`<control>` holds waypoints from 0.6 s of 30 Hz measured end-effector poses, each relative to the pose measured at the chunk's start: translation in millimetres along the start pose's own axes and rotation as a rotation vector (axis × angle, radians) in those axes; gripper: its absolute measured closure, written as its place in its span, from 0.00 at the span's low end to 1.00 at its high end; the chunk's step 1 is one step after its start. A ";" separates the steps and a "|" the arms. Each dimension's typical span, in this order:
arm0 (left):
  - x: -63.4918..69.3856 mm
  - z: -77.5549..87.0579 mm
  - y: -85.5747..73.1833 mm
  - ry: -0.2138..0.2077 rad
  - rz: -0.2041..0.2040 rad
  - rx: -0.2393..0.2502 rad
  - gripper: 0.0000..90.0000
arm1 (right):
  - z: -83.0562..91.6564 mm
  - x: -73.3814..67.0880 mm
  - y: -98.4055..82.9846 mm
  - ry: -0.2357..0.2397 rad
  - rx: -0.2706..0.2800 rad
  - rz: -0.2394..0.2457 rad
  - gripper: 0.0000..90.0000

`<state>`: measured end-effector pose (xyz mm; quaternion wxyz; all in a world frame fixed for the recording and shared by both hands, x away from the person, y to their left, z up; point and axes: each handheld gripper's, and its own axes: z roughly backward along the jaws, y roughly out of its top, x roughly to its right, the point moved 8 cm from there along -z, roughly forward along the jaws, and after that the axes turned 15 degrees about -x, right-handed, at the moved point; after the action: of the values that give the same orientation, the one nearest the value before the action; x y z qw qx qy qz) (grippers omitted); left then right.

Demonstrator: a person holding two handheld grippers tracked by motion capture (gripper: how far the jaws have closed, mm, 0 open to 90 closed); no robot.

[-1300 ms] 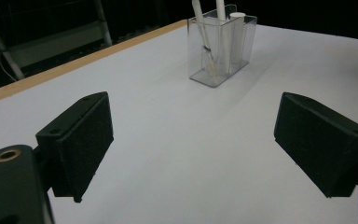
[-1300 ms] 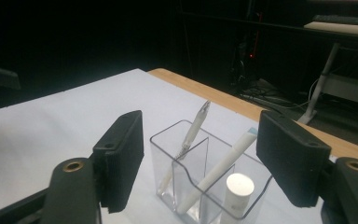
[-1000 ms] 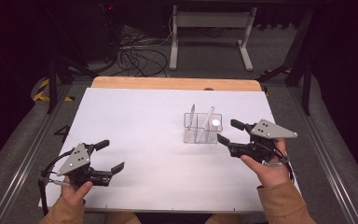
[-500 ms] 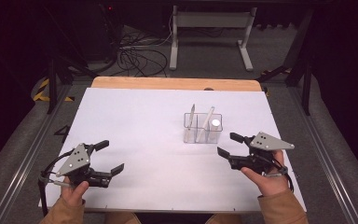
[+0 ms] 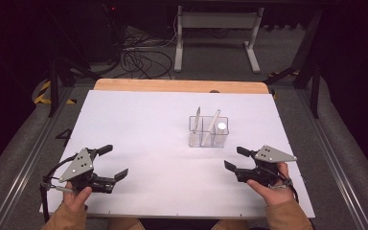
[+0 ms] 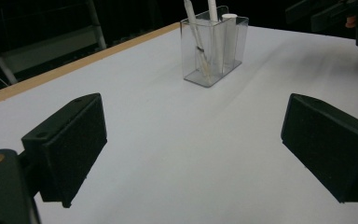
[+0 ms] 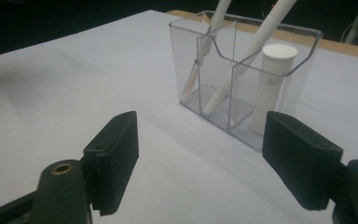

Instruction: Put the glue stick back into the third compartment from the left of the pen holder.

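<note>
Right gripper (image 5: 235,159) spread — pens (image 7: 242,60) lean upright in holder (image 7: 279,79).

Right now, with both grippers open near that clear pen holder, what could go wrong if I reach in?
The clear holder looks light; a nudge from the open right gripper might slide or tip it. The two pens lean steeply, so pulling one could lever the holder over. The short white tube stands behind the wall, awkward to grip.
</note>
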<state>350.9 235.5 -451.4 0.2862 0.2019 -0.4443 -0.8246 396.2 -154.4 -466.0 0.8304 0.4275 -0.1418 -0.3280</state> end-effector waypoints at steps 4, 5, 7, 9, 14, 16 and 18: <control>0.0 0.1 -0.7 -0.001 -0.002 0.001 0.08 | -5.4 -1.9 -8.8 0.004 -0.018 0.001 0.31; 0.0 0.1 -0.7 0.000 -0.002 0.003 0.08 | -7.0 -2.6 -10.9 0.007 -0.024 0.001 0.31; 0.1 0.4 -0.8 -0.001 -0.002 0.006 0.08 | -10.1 -4.4 -14.3 0.013 -0.035 -0.002 0.31; -0.3 0.7 -1.3 0.004 -0.003 0.010 0.08 | -13.6 -5.7 -17.5 0.010 -0.048 0.001 0.30; -2.1 1.3 -4.1 0.029 0.006 0.007 0.08 | -15.7 -5.8 -18.5 0.010 -0.052 0.008 0.30; -2.2 1.0 -4.6 0.024 0.010 0.010 0.08 | -14.0 -5.4 -17.5 0.011 -0.043 0.000 0.30; -2.4 0.6 -5.1 0.019 0.012 0.012 0.08 | -12.4 -3.9 -16.5 0.008 -0.035 0.001 0.29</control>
<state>350.9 239.7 -455.2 0.2941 0.2087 -0.4476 -0.8183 392.7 -151.1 -486.5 0.8385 0.4142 -0.1329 -0.3281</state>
